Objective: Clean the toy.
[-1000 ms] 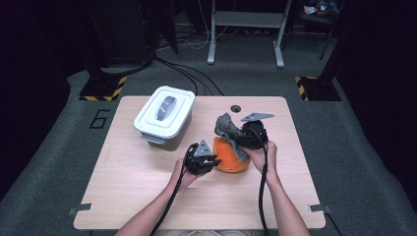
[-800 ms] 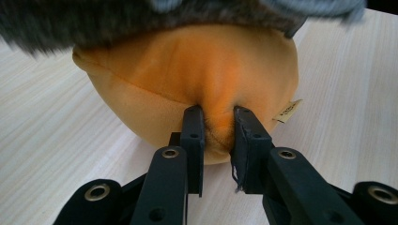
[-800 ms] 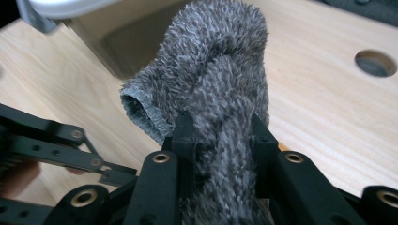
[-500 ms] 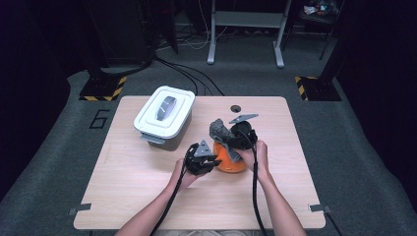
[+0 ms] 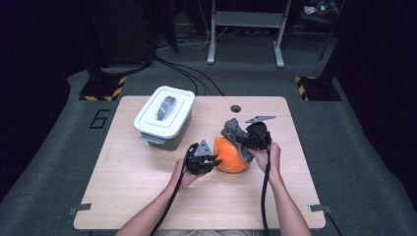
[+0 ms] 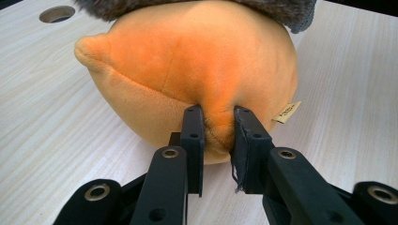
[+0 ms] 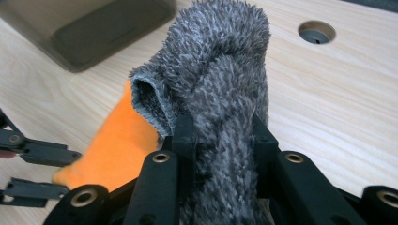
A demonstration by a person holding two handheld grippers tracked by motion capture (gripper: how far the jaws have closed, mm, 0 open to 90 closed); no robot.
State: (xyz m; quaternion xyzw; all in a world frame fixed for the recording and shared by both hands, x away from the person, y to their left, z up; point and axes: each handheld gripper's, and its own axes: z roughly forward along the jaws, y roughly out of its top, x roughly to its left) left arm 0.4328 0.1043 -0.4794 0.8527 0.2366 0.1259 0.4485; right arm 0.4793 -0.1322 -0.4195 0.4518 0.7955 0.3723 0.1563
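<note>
Wooden table (image 5: 123,196): lidded white bin (image 5: 163,117), contents hidden; left hand-held gripper (image 5: 209,161) pinching orange plush (image 5: 230,157).

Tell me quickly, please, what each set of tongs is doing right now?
Left tongs: closed, pinching the orange plush toy.
Right tongs: closed on the grey furry cloth draped over the toy.

Lidded bin (image 5: 164,116) lies left of the plush toy (image 5: 230,155).

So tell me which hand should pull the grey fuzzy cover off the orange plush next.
Right. The right gripper is already shut on the grey fuzzy cover, while the left gripper pinches the orange plush low down, likely anchoring it on the table.
</note>
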